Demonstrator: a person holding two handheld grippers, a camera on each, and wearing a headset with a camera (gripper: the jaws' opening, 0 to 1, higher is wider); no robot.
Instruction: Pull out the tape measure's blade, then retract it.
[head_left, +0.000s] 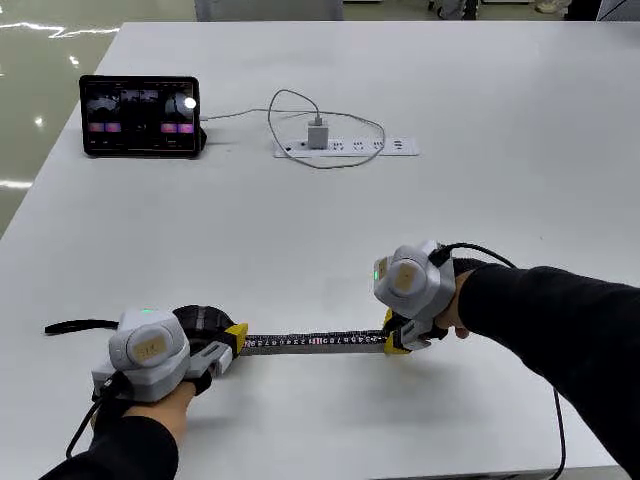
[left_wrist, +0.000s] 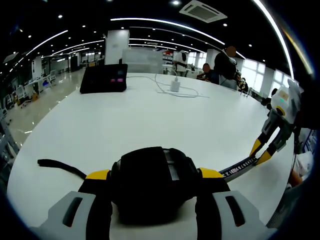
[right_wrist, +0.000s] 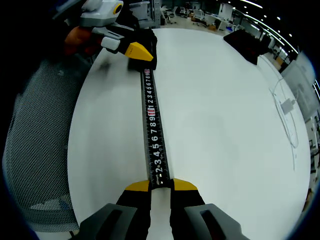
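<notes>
Tape measure is seen low on the near left of the white table, its black body clenched between the yellow-tipped jaws of the left gripper; in the left gripper view the tape measure is wedged tight between the two jaws of that gripper. The blade is drawn out of the case and stretched straight toward the right, its long axis laid left to right along the near side of the table, parallel to the front edge. Its far end is pinched by the right gripper, whose jaws are closed on the tip. From the right gripper view the blade is shown running straight away from that gripper to the case, printed face up, the low numbers nearest the jaws and climbing toward the case. Whether the blade is touching the table cannot be told. A black wrist strap is trailed out to the left of the case. Well apart, at the far side of the table, a tablet is propped up, and beside it a power strip is laid flat with a white charger plugged in and a cable looped around.
</notes>
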